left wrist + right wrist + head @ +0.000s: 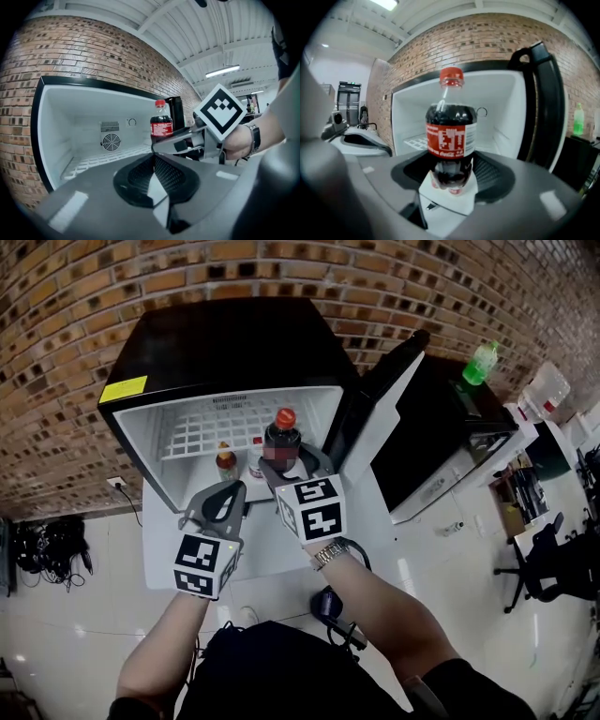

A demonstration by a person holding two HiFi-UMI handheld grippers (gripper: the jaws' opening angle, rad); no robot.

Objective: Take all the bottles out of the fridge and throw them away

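The black fridge point(225, 338) stands open against the brick wall point(84, 296), its door point(384, 399) swung out to the right and its white inside bare apart from a wire shelf point(202, 432). The right gripper point(292, 465) is clamped wide on the lower body of a cola bottle point(282, 439) with a red cap and red label; the bottle stands upright between the jaws at the near right of the fridge mouth, in front of the shelf. The right gripper view shows it dead centre point(451, 136), the jaws pressed against both sides of its base. The left gripper point(230, 495) hovers just left of the right one, near the fridge's front edge, its jaws closed together with nothing between them point(153, 157). On the shelf's near edge, between the two grippers, a small dark bottle point(226, 463) stands, with another small red-topped container point(255, 463) just right of it, partly hidden. Far right, a green bottle point(481, 363) stands on a black cabinet point(441, 418)
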